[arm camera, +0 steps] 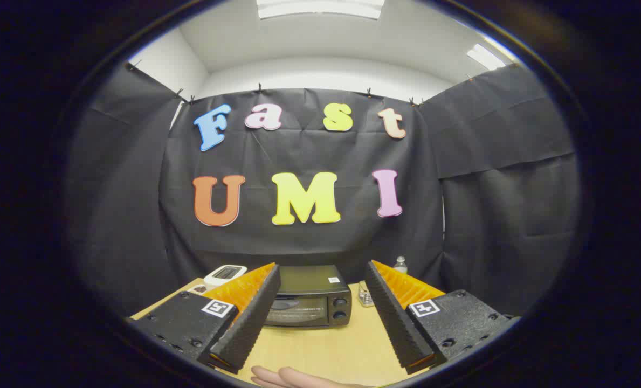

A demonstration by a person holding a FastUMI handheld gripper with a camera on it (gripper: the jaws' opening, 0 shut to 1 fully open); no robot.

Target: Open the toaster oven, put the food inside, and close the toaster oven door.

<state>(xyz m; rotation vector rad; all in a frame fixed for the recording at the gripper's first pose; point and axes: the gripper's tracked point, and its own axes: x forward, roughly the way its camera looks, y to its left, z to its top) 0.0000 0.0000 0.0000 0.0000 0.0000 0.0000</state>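
Observation:
A black toaster oven (312, 302) stands on the wooden table (325, 350) well beyond my fingers, its glass door shut and two knobs on its right side. My gripper (323, 272) hangs above the near part of the table, open wide, with nothing between its fingers (250, 318). The oven shows in the gap between them.
A white device (225, 274) lies at the oven's left, behind my left finger. A small metal object (365, 295) and a clear bottle (400, 264) stand at the oven's right. A person's hand (293, 377) rests on the table's near edge, below the fingers.

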